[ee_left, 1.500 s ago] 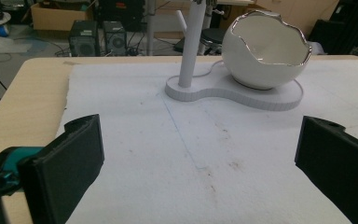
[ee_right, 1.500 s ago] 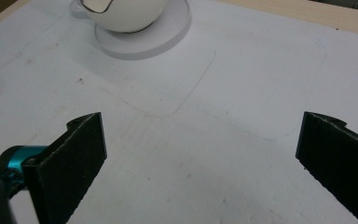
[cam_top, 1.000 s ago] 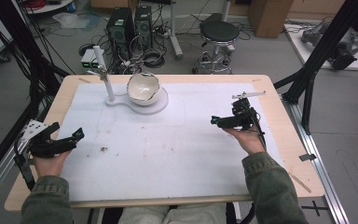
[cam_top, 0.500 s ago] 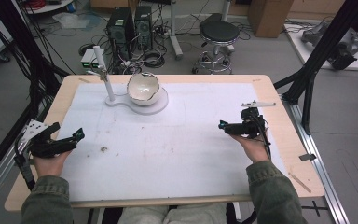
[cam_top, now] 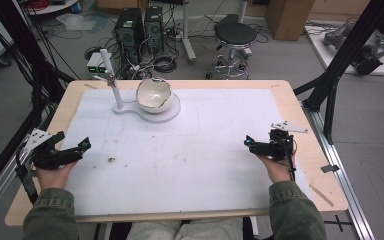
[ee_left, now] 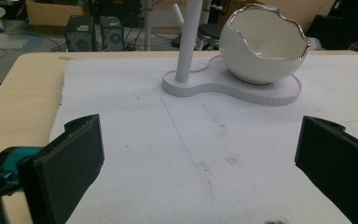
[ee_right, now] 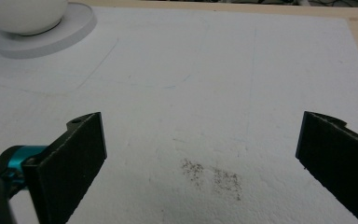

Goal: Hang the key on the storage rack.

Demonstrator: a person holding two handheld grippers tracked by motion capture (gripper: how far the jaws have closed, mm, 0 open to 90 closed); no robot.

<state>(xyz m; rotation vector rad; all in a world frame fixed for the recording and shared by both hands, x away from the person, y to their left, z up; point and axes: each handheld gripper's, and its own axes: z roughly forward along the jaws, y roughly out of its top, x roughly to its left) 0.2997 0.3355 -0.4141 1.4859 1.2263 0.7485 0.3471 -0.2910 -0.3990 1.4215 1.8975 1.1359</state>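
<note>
Right tongs [cam_top: 250, 143] have drawn back toward the table's near edge; both they and the left tongs [cam_top: 82, 146] gape wide, empty.

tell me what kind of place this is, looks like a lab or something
Most likely a robotics or data-recording lab: a wooden table inside a black frame, computer towers with tangled cables on the floor, and a person holding a tool in each hand.

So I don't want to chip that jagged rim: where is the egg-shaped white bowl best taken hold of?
Probably low on the egg-shaped bowl, across its smooth round belly, coming level from the front. The rim is uneven and silver-edged, so pinching it looks risky. The white post stands close on one side of the stand, so the left gripper, jaws wide open, should approach from the side away from it.
</note>
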